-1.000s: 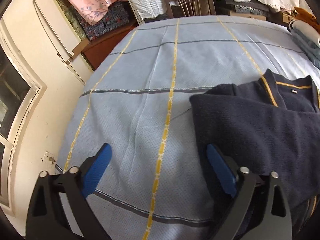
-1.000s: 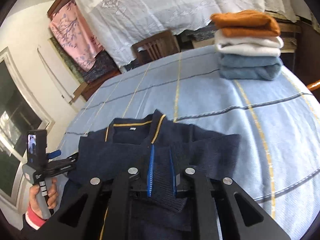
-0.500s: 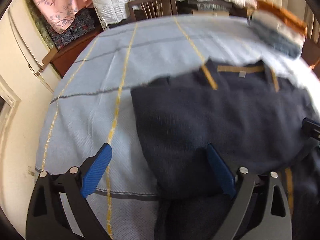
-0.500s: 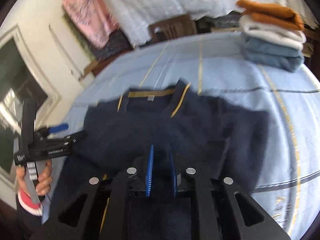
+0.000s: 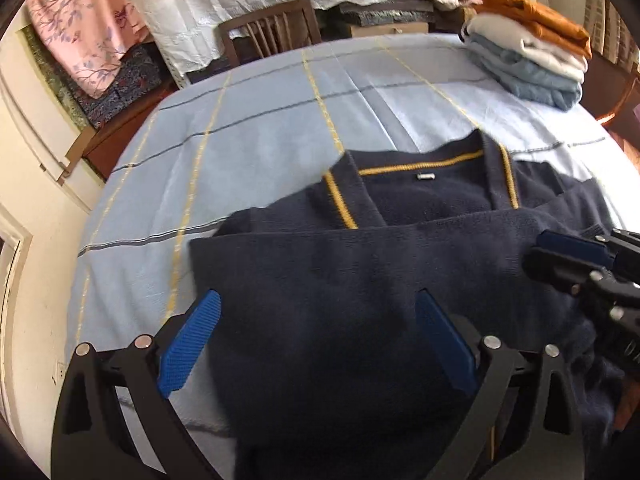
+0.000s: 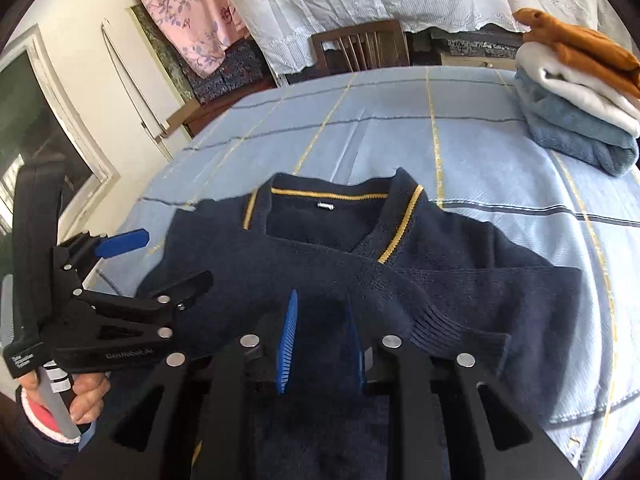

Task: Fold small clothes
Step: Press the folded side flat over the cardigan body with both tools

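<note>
A navy sweater (image 5: 360, 280) with a yellow-trimmed collar lies on the light blue checked tablecloth (image 5: 260, 140). One sleeve is folded across its chest (image 6: 460, 280). My left gripper (image 5: 316, 340) hovers open over the sweater's left part, its blue pads wide apart with nothing gripped. My right gripper (image 6: 322, 320) sits low over the sweater's lower middle. Its jaws are opening, with dark knit showing in the gap and no pinch visible. The ribbed cuff (image 6: 452, 328) lies just right of it. The left gripper (image 6: 160, 262) also shows in the right wrist view, held by a hand (image 6: 84, 396).
A stack of folded clothes (image 5: 532, 60), orange on white on blue, sits at the table's far right corner (image 6: 580, 112). A wooden chair (image 6: 360, 48) stands behind the table. Bare cloth stretches beyond the collar. A wall and door frame lie off the left edge.
The left gripper swung right, from bare cloth to over the sweater. The right gripper moved across the sweater and the gap between its pads widened, with no fold of knit pinched there now.
</note>
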A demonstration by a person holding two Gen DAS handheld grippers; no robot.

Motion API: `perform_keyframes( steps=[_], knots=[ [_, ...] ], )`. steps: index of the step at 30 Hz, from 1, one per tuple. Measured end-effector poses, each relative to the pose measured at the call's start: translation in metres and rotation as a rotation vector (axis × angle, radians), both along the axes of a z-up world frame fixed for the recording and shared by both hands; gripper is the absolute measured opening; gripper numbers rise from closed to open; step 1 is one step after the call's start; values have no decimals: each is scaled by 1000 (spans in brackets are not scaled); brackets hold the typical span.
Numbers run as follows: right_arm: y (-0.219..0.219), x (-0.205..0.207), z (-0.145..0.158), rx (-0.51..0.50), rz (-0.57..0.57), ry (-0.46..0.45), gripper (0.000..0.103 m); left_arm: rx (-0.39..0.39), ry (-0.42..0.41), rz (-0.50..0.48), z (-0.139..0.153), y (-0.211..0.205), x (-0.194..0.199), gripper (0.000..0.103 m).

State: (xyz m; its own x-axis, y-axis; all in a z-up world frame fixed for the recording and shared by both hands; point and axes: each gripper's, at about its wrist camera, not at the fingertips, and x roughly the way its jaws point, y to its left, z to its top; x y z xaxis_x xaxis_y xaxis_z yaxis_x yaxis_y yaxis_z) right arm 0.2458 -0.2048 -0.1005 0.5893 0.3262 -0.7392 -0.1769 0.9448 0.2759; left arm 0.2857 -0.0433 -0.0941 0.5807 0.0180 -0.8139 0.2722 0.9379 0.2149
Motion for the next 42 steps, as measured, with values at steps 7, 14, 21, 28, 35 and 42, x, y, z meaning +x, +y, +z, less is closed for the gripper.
perform_keyframes(
  steps=[7,14,21,28,35,42],
  knots=[
    [-22,-12,3,72,-27,-21,27,-97,-32,26,2,20,-4,99],
    [-39,-41,-7,12,-36,-16,52,24,-88,-62,-12,3,-36,99],
    [-43,-59,9,-24,-74,-114,78,-98,-82,-45,6,13,-48,99],
    [-27,-66,-13,-132,-35,-39,100,-101,47,-64,-18,2,-59,99],
    [-5,-64,-22,-284,-19,-18,100,-130,-18,-62,-23,5,-69,99],
    [-5,-87,-11,-321,-61,-88,100,-166,-31,-66,-5,19,-92,99]
  ],
)
